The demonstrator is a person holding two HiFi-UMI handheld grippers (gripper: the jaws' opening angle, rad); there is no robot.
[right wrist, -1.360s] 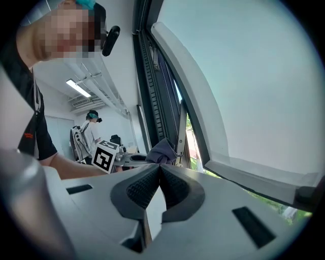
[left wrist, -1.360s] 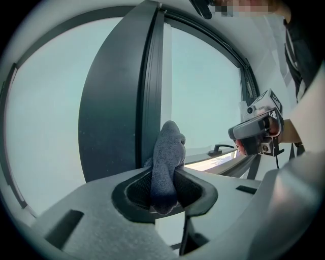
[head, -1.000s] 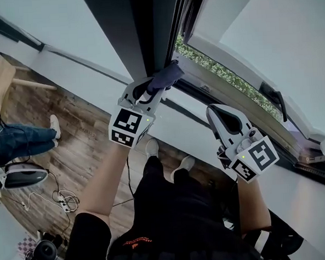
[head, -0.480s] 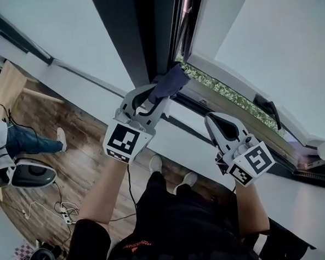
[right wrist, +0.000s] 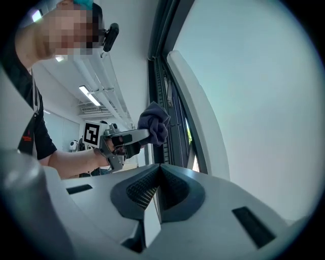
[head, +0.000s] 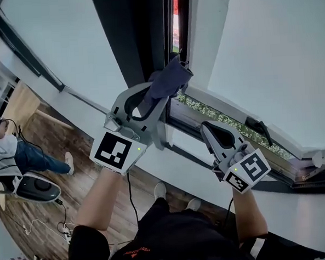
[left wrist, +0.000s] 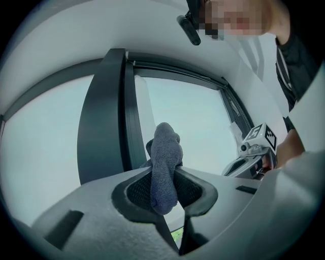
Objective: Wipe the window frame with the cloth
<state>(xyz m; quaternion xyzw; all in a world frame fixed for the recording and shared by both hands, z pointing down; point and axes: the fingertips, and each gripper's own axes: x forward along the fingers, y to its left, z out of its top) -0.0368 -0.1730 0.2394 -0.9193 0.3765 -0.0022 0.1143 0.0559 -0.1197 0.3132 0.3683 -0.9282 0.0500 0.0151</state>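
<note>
A tall window (head: pixel 267 49) fills the wall (head: pixel 299 212). The left gripper's (head: pixel 159 96) jaws clamp a dark cloth (head: pixel 169 79) at the window frame's (head: pixel 145 34) upright; the right gripper (head: pixel 207 128), lower, is closed and empty.

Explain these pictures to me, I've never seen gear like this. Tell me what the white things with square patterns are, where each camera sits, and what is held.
No robot here: a person holds a two-jaw gripper in each hand, and the patterned cubes are part of those. One picture comes from a camera on the person's head, looking down; the other two come from cameras riding on the grippers, looking along their jaws. The left gripper is shut on a dark blue cloth, held up at the dark window frame. The right gripper is shut with nothing in it.
</note>
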